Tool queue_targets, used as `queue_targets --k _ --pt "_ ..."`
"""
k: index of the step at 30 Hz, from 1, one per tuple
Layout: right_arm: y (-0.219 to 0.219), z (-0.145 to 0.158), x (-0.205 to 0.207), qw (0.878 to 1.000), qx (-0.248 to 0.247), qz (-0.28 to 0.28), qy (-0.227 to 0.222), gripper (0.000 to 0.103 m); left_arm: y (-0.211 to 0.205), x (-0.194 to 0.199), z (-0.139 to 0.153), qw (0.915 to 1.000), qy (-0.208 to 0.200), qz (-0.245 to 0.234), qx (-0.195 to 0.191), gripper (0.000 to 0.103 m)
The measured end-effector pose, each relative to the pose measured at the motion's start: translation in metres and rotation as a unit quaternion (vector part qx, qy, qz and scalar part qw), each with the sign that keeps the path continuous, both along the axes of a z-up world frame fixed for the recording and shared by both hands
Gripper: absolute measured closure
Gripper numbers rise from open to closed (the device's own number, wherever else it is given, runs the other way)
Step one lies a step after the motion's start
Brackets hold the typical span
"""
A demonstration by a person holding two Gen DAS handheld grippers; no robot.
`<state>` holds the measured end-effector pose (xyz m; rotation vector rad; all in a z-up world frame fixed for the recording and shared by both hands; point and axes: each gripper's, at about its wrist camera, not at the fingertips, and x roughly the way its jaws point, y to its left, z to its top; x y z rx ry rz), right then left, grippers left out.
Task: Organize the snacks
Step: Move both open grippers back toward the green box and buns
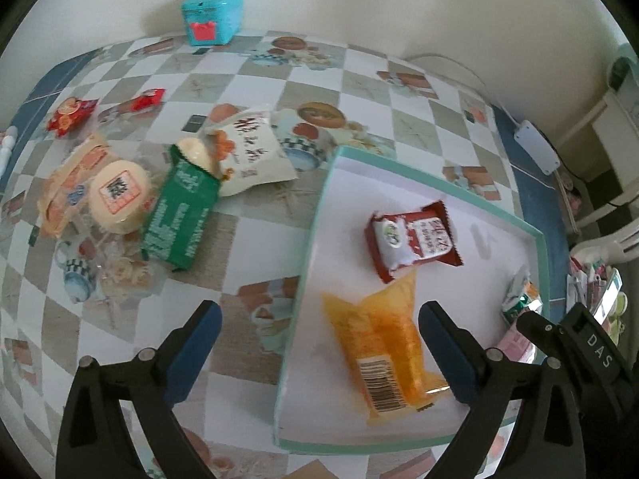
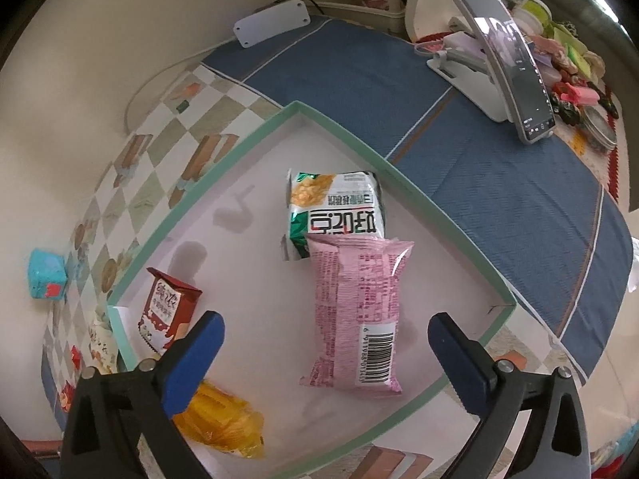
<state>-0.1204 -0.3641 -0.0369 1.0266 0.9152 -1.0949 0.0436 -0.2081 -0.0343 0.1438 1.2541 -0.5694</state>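
right claw point(image 2: 325, 353): wide open | pink packet point(image 2: 355, 311) lies between fingers, in tray point(image 2: 255, 139)

Four snack packets point(image 2: 356, 311) in tray point(image 2: 255, 135)

Soft, even daylight is filling both views, casting only faint shadows inside the tray point(image 2: 255, 141). Fisheye distortion is bending the table's point(image 1: 371, 80) edges, with dark vignetting crowding the corners. Slight blur is softening the packets near the table's left edge.

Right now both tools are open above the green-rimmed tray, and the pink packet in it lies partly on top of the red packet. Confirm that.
Wrong in one respect: the pink packet lies partly on the green-and-white packet, not the red packet, which sits apart near the tray corner. The right wrist view shows it. Both tools are open.
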Motion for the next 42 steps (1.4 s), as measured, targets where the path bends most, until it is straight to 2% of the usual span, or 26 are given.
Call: queue_targets --k 11,14,19,25,31,34,42 --pt "0.013 0.002 0.023 0.999 -0.001 0.049 -0.003 0.0 0.053 0.043 0.005 0.9963 0.011 0.084 0.016 0.004" --pt "0.025 0.009 0.039 0.997 -0.016 0.081 0.002 0.0 0.077 0.059 0.007 0.993 0.007 0.115 0.026 0.004" --pt "0.055 0.019 0.07 0.989 -0.041 0.144 0.004 0.0 0.123 0.086 0.011 0.983 -0.019 0.173 0.058 0.004" --pt "0.091 0.029 0.103 0.976 -0.068 0.208 0.002 0.0 0.175 0.107 0.012 0.9689 -0.028 0.233 0.077 0.004" --pt "0.127 0.035 0.133 0.96 -0.089 0.266 0.001 0.0 0.22 0.119 0.011 0.9529 -0.014 0.296 0.066 0.004" --pt "0.141 0.038 0.147 0.951 -0.1 0.292 0.002 0.0 0.227 0.122 0.009 0.9508 -0.008 0.304 0.059 0.004" --pt "0.167 0.034 0.184 0.93 -0.129 0.344 0.011 0.0 0.226 0.136 0.005 0.9523 -0.002 0.3 0.056 0.004"
